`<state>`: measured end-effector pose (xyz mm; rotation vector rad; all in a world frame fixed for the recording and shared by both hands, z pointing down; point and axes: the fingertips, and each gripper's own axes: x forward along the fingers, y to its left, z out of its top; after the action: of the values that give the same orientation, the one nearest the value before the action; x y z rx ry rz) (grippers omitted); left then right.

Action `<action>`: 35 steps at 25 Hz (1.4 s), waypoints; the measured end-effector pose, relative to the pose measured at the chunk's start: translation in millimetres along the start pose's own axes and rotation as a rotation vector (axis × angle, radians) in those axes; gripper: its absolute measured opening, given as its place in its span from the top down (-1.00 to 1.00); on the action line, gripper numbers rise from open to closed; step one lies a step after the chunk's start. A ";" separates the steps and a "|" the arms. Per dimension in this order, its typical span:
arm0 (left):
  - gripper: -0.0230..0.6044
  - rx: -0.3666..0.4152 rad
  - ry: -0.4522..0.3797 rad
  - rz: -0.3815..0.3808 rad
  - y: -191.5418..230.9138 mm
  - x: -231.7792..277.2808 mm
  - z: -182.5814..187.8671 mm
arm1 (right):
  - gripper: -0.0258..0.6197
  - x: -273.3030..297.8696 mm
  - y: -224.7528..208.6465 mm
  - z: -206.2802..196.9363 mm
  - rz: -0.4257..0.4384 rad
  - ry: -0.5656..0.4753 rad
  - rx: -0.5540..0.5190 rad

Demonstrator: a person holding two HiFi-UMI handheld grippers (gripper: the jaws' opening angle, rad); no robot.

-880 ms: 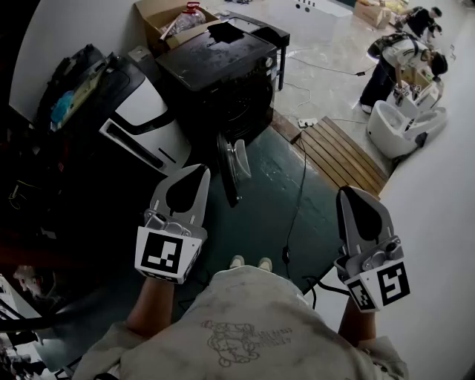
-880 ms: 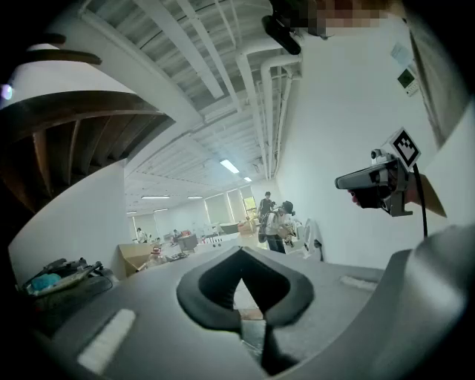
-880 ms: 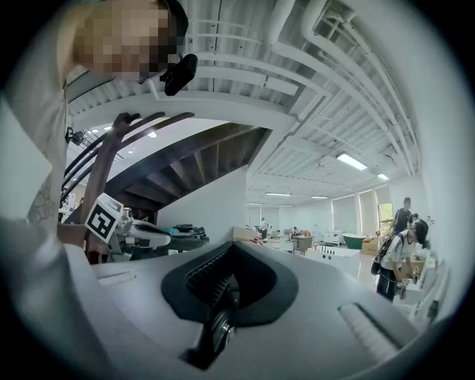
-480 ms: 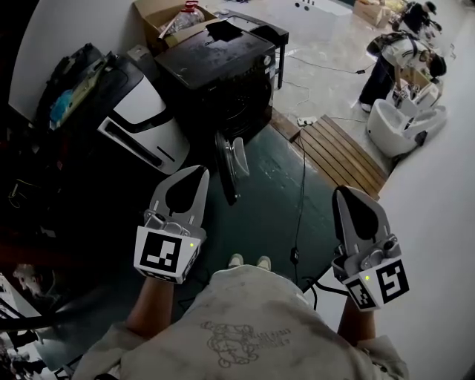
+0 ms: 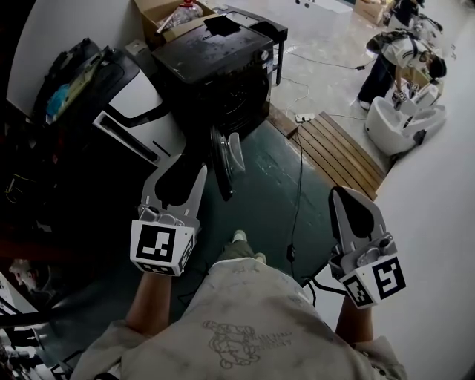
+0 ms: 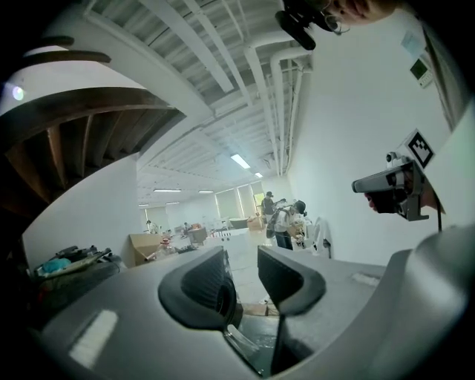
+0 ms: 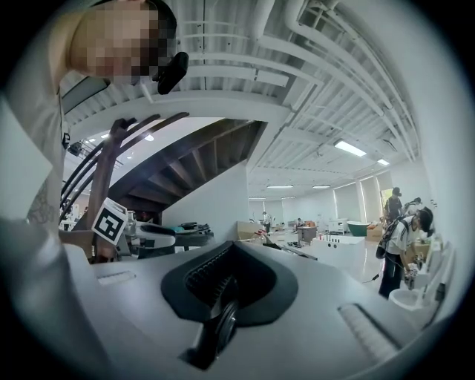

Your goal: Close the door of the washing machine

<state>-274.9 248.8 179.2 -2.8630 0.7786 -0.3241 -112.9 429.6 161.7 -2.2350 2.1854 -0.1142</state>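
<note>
The black washing machine (image 5: 215, 63) stands at the top middle of the head view. Its round door (image 5: 223, 159) hangs open, swung out toward me and seen edge-on. My left gripper (image 5: 178, 172) hovers just left of the door's edge, apart from it, jaws open with nothing between them. The left gripper view shows a gap between the pads of that gripper (image 6: 243, 271), with floor beyond. My right gripper (image 5: 346, 197) is held over the floor well to the right of the door. In its own view, that gripper (image 7: 234, 256) has its pads together and empty.
A tilted white and black appliance (image 5: 137, 111) lies left of the machine, with a cardboard box (image 5: 167, 15) behind it. A wooden pallet (image 5: 338, 152) and a cable (image 5: 297, 193) lie on the green floor at right. People work at a white tub (image 5: 401, 122).
I have stepped forward, one foot ahead. Both grippers have edged closer to the machine, and the left one now sits nearer the door's edge.
</note>
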 end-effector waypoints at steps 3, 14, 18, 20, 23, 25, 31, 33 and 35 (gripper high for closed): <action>0.47 -0.009 0.006 0.008 4.9 9.9 -7.2 | 0.83 3.7 -7.4 -8.4 -0.005 0.018 -0.002; 0.44 -0.038 0.041 0.001 35.8 78.0 -36.2 | 0.83 63.5 -49.5 -34.6 -0.022 0.072 -0.002; 0.44 -0.048 0.050 -0.014 49.4 115.7 -38.6 | 0.83 98.6 -72.8 -36.7 -0.018 0.093 -0.005; 0.44 -0.048 0.053 -0.010 59.3 135.9 -38.8 | 0.83 119.0 -85.1 -34.6 -0.015 0.099 -0.009; 0.44 -0.063 0.069 -0.004 75.6 167.5 -39.9 | 0.83 151.9 -104.8 -31.6 -0.011 0.113 -0.006; 0.44 -0.076 0.092 -0.006 86.2 188.0 -43.8 | 0.83 173.8 -117.8 -31.7 -0.009 0.131 -0.005; 0.44 -0.090 0.195 -0.015 122.1 250.6 -73.5 | 0.83 239.3 -159.2 -46.2 -0.019 0.199 0.021; 0.44 -0.097 0.227 -0.018 132.3 270.7 -83.4 | 0.83 261.9 -170.6 -52.1 -0.016 0.226 0.038; 0.44 -0.104 0.254 -0.019 142.8 289.9 -93.0 | 0.83 283.2 -180.4 -63.1 -0.002 0.246 0.066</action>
<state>-122.7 -30.8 287.6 -2.9648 0.8325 -0.6793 69.2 153.6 247.7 -2.2962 2.2542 -0.4782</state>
